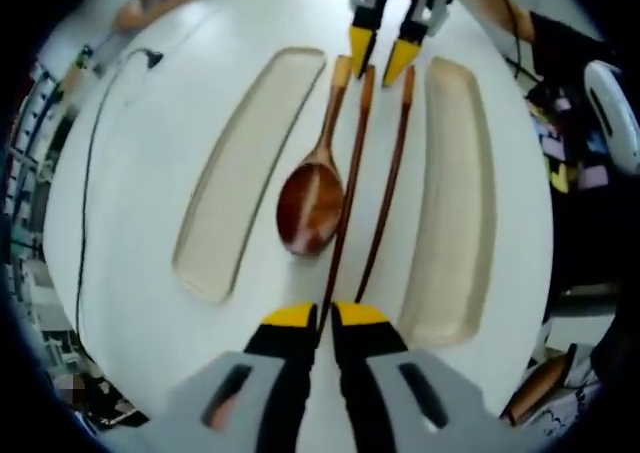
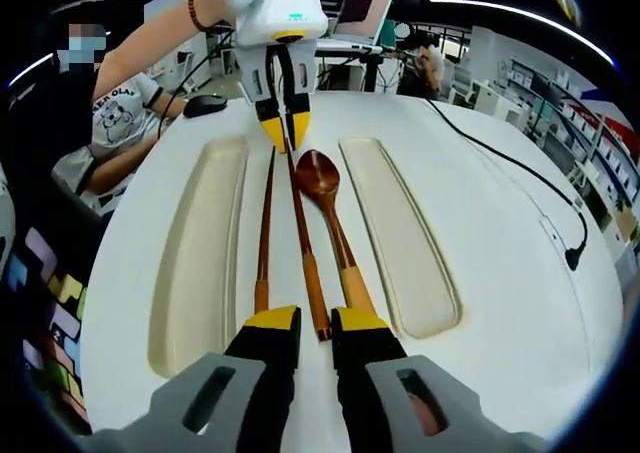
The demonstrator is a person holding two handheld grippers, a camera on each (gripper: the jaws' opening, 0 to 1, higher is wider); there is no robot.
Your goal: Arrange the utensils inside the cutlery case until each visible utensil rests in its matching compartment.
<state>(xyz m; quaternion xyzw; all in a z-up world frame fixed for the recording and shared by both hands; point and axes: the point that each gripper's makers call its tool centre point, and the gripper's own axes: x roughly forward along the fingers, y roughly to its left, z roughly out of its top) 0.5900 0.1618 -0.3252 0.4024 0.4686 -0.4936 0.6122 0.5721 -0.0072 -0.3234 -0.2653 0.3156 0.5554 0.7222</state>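
Observation:
Two dark wooden chopsticks and a wooden spoon (image 1: pixel 310 208) lie side by side on a white table, between two long cream trays (image 1: pixel 250 163) (image 1: pixel 455 193). My left gripper (image 1: pixel 325 315) is shut on the thin tip of the middle chopstick (image 1: pixel 350 173). At that stick's thick end, my right gripper (image 1: pixel 381 61) stands open, its jaws on either side of the stick. In the right gripper view, that chopstick's end (image 2: pixel 320 323) lies between my right gripper (image 2: pixel 316 320) jaws, with the spoon (image 2: pixel 318 178) to its right. The left gripper (image 2: pixel 286 133) pinches the far tip.
The second chopstick (image 2: pixel 265 233) lies free beside the left tray (image 2: pixel 200 243); another tray (image 2: pixel 400 233) is to the right. A black cable (image 2: pixel 510 163) runs across the table. A mouse (image 2: pixel 207 104), a laptop (image 2: pixel 365 8) and a seated person (image 2: pixel 110 103) are at the far edge.

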